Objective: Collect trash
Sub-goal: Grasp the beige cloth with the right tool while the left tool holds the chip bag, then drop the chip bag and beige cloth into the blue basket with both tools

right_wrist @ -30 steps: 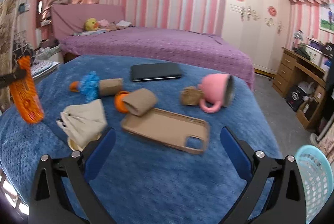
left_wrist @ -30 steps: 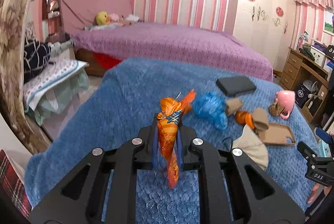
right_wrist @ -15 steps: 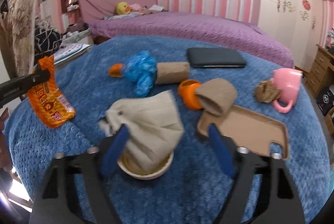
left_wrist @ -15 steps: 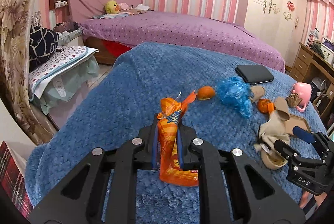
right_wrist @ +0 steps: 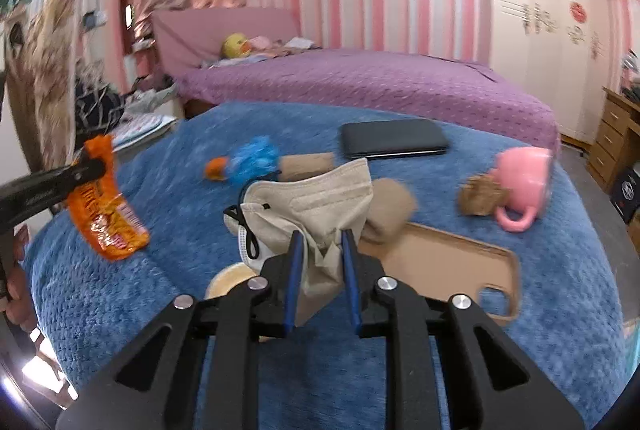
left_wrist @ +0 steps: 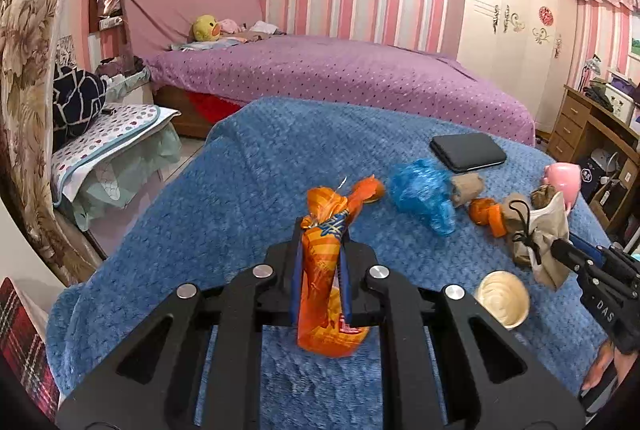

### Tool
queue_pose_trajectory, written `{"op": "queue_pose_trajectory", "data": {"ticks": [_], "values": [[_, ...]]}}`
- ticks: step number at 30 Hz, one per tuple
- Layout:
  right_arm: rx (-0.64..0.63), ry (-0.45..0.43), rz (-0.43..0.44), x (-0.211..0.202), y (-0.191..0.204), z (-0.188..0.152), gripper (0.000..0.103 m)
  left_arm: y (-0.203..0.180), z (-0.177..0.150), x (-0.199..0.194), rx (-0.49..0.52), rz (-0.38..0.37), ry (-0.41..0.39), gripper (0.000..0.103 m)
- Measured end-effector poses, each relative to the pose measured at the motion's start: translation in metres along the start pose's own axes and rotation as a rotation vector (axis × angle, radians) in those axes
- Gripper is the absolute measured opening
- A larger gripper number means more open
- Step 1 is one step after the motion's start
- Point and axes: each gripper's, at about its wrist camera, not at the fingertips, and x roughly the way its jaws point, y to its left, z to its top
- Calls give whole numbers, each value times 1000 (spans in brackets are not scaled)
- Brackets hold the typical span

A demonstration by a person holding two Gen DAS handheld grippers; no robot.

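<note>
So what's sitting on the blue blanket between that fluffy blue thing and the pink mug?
In the right wrist view, a cardboard tube, a beige roll and a brown crumpled wad lie between the blue fluffy bundle and the pink mug.

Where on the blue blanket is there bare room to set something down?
The blue blanket is bare across its whole left half, left of the orange snack wrapper. Crowded on the right: blue plastic wad, black phone, phone case, pink mug.

The left gripper (left_wrist: 320,262) is clamped tight; at its three o'clock the right gripper (right_wrist: 320,250) angles downward, jaws closing.
</note>
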Motion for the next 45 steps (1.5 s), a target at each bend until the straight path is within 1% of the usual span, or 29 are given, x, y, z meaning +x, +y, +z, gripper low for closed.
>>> {"op": "queue_pose_trajectory", "data": {"ticks": [3,8,12,23,29,36,42,45], "values": [[26,-1,-24,-8,-20,-3,20,-8,1,-5,10,-6,-16,13],[45,-5,-70,-20,-47,-7,20,-21,0,-4,28,-4,-8,13],[60,8,-101,-24,-68,-11,20,-30,-1,-5,39,-5,-12,13],[67,5,-162,-45,-105,-19,20,-55,-6,-5,98,-5,-7,13],[88,-11,-185,-57,-124,-20,20,-63,-4,-13,88,-14,-21,13],[120,-35,-214,-78,-152,-21,20,-88,4,-31,91,-68,-27,13],[152,-40,-250,-101,-184,-29,20,-122,17,-49,86,-125,-33,13],[177,-40,-273,-113,-204,-34,20,-150,23,-59,96,-179,-48,13]]}}
